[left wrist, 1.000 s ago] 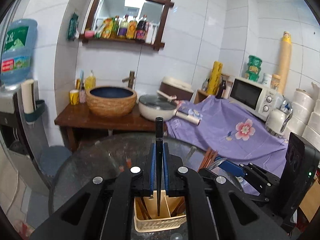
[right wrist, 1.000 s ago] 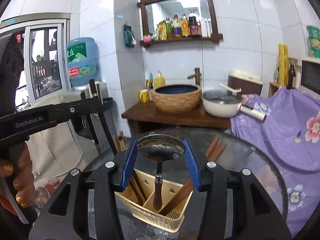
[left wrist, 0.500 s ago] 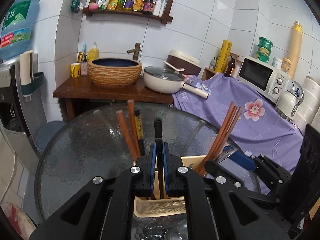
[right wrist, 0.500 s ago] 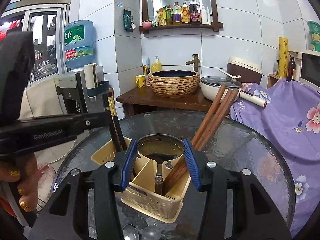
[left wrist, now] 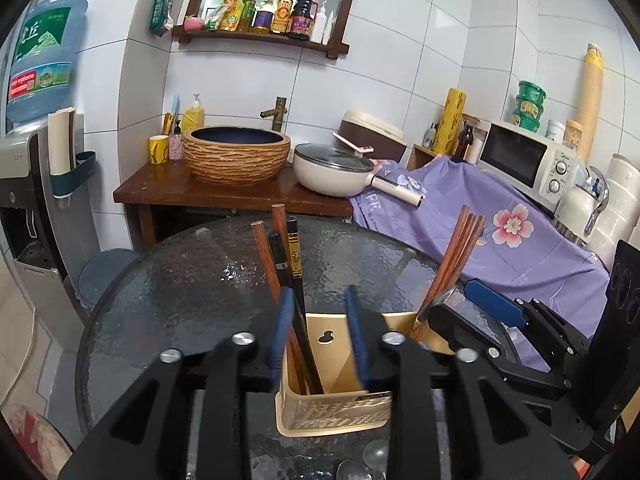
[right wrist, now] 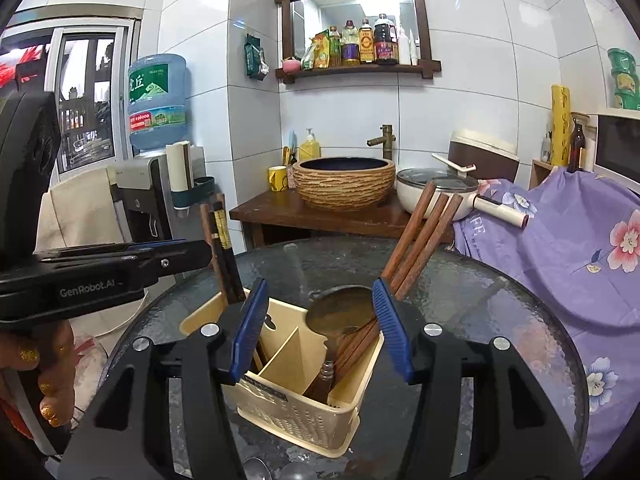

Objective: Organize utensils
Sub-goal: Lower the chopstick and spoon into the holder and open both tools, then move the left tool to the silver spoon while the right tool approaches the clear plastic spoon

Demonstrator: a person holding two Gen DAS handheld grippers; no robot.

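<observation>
Above the caddy (right wrist: 288, 408) both grippers — left gripper (left wrist: 320, 332), right gripper (right wrist: 320, 328) (just opening) — hold nothing.

The utensil basket (right wrist: 296, 416) looked like cream plastic with a woven texture. The chopsticks (right wrist: 420, 236) were matt brown wood, the ladle (right wrist: 340, 312) dull metal, the table (left wrist: 180, 296) pebbled, glossy glass.

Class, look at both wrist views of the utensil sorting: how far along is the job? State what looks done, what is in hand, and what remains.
Done: dark chopsticks and brown chopsticks stand in separate compartments of the beige caddy; a ladle stands beside the brown ones. In hand: nothing; the left gripper and right gripper have just been opening, pads clear. Left: spoons lie on the glass table.
</observation>
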